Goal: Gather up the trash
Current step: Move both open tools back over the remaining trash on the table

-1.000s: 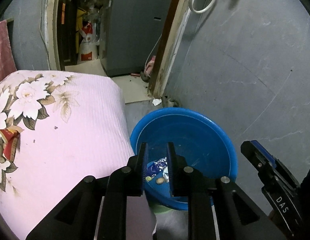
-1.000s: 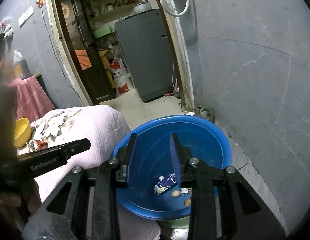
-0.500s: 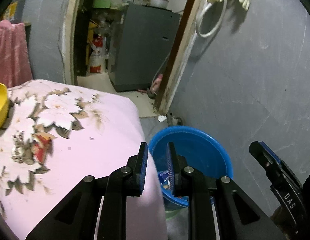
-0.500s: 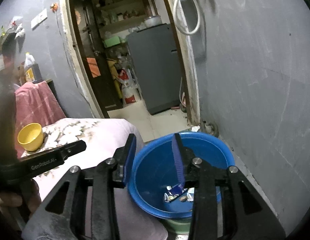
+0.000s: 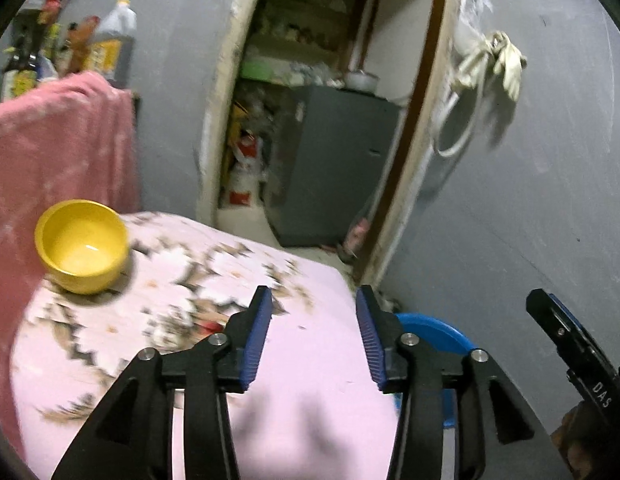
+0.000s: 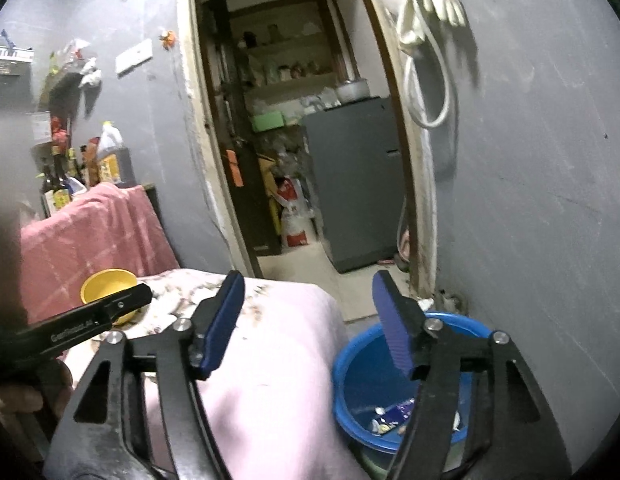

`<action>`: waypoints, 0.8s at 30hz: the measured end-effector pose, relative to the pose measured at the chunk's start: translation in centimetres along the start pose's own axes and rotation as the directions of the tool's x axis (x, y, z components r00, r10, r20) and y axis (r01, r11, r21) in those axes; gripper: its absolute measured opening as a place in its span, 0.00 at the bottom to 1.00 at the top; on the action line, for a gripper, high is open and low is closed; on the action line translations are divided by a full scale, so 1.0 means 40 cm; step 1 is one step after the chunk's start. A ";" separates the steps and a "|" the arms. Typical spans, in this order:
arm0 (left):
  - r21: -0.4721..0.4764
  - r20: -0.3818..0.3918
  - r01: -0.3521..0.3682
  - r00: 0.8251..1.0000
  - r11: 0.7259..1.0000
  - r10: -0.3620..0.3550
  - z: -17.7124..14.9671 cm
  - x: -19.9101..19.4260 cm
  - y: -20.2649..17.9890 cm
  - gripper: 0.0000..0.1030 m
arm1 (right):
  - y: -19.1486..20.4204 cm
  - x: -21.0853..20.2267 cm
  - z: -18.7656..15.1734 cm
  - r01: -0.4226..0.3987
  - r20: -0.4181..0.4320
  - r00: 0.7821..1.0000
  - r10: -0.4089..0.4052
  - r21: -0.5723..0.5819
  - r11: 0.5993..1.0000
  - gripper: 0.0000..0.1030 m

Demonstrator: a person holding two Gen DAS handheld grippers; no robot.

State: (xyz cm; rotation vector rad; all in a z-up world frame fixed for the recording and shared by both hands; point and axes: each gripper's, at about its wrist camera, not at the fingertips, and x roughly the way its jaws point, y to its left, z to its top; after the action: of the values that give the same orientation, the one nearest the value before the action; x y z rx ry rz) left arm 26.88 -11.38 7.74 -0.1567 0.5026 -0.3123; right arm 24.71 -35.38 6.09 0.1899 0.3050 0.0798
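A blue basin (image 6: 364,364) stands on the floor right of the table and holds wrappers (image 6: 394,414); its rim shows in the left wrist view (image 5: 430,330). A red wrapper (image 5: 212,326) lies on the pink floral tablecloth (image 5: 310,392), just left of my left gripper's left finger. My left gripper (image 5: 313,336) is open and empty above the table's right part. My right gripper (image 6: 310,320) is open and empty, above the table edge and basin. Each gripper shows at the edge of the other's view.
A yellow bowl (image 5: 82,246) sits at the table's far left. A pink cloth (image 5: 50,152) drapes behind it, with bottles (image 5: 110,48) above. A doorway (image 6: 310,160) leads to a grey cabinet (image 6: 358,184). A grey wall (image 6: 530,200) is on the right.
Both grippers rose and tilted up from the basin toward the table, and both jaws opened wider. The yellow bowl and the room came into view.
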 end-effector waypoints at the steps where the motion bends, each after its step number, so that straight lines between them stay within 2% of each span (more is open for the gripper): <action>1: 0.002 0.012 -0.011 1.000 1.000 0.011 0.000 -0.015 0.012 0.40 | 0.013 0.003 0.004 -0.005 0.004 1.000 0.005 -0.002 1.000 0.84; 6: 0.004 0.077 -0.081 0.994 0.997 0.080 -0.002 -0.080 0.078 0.50 | 0.088 0.001 0.007 -0.041 0.022 0.999 0.041 -0.019 0.999 0.96; 9: 0.000 0.105 -0.117 0.988 0.993 0.116 -0.007 -0.111 0.119 0.57 | 0.138 0.000 0.002 -0.065 0.041 0.997 0.067 -0.037 0.997 1.00; 11: -0.009 0.121 -0.136 0.983 0.991 0.136 -0.013 -0.136 0.152 0.64 | 0.168 0.000 0.001 -0.073 0.051 0.996 0.075 -0.052 0.996 1.00; 13: -0.022 0.142 -0.150 0.978 0.988 0.151 -0.023 -0.157 0.179 0.78 | 0.199 -0.001 -0.003 -0.075 0.065 0.995 0.079 -0.069 0.995 1.00; 19: -0.053 0.196 -0.188 0.961 0.981 0.195 -0.048 -0.212 0.247 0.92 | 0.259 0.001 -0.015 -0.091 0.089 0.991 0.100 -0.107 0.990 1.00; 24: -0.061 0.224 -0.212 0.949 0.975 0.220 -0.065 -0.237 0.276 0.95 | 0.294 0.009 -0.031 -0.114 0.091 0.988 0.126 -0.126 0.985 1.00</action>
State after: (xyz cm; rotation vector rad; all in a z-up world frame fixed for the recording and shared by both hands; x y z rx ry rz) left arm 20.52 1.97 7.26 -0.1693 0.2923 -0.0682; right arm 24.08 -23.60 7.16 0.0919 0.1891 0.2071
